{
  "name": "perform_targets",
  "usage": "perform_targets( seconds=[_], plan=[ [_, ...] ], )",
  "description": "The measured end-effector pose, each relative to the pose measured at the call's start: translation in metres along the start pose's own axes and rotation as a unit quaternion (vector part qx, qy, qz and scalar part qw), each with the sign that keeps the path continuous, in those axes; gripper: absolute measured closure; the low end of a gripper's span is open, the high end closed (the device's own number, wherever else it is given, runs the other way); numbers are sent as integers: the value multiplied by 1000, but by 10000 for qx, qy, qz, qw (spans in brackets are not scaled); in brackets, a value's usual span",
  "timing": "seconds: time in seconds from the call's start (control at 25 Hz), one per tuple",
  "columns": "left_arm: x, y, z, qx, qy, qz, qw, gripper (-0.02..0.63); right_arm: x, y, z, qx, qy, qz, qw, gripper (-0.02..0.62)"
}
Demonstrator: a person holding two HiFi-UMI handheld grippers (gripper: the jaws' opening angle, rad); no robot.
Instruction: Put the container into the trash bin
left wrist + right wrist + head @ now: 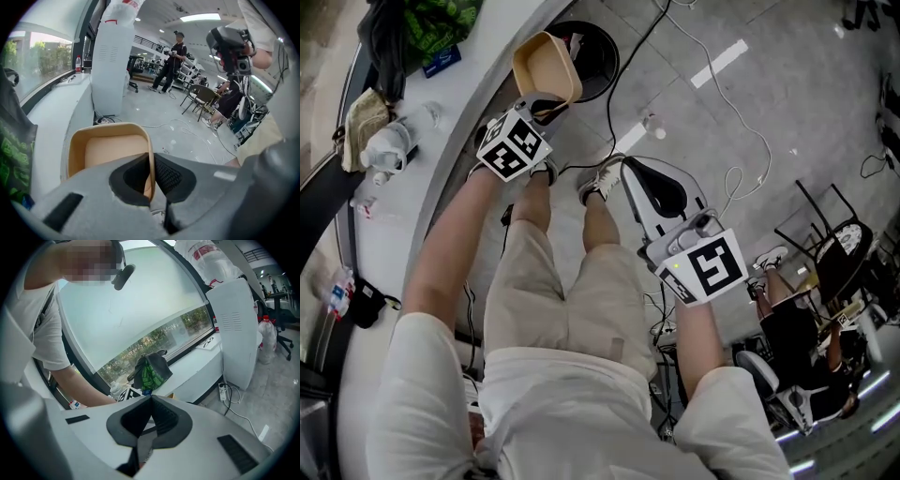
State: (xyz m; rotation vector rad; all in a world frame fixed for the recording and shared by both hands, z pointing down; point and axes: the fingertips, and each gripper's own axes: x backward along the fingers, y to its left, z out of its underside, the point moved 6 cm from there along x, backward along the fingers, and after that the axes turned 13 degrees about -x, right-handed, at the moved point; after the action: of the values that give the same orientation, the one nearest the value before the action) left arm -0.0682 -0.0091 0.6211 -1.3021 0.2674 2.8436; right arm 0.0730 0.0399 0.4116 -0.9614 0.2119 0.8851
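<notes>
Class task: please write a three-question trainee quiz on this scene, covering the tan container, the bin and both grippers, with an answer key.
1. What is the left gripper shut on?
A) the wall of the tan container
B) a cable
C) nothing
2. True or false: the right gripper holds the container.
3. In the head view, which floor object lies just beyond the held container?

Key: 1 A; 2 false, its jaws are together and empty; 3 the black trash bin.

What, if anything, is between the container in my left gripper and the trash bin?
Nothing visible. The left gripper is shut on the wall of the container. In the head view the container overlaps the rim of the open trash bin, with no object in the gap between them.
</notes>
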Motion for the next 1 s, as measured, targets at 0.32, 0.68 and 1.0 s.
perform_targets(
  seconds=[0.32, 0.68, 1.0],
  plan=[
    [-47, 0, 22, -140, 692, 698, 9951, 583, -8, -12, 5, -5, 92, -35, 10000, 594],
    [-93, 16, 46, -201, 1316, 1364, 9817, 583, -16, -35, 25, -37, 198, -26, 9998, 594],
    [-124, 16, 62, -624, 1826, 1665, 9670, 583, -22, -48, 59, -226, 165, -62, 9996, 594]
  ],
)
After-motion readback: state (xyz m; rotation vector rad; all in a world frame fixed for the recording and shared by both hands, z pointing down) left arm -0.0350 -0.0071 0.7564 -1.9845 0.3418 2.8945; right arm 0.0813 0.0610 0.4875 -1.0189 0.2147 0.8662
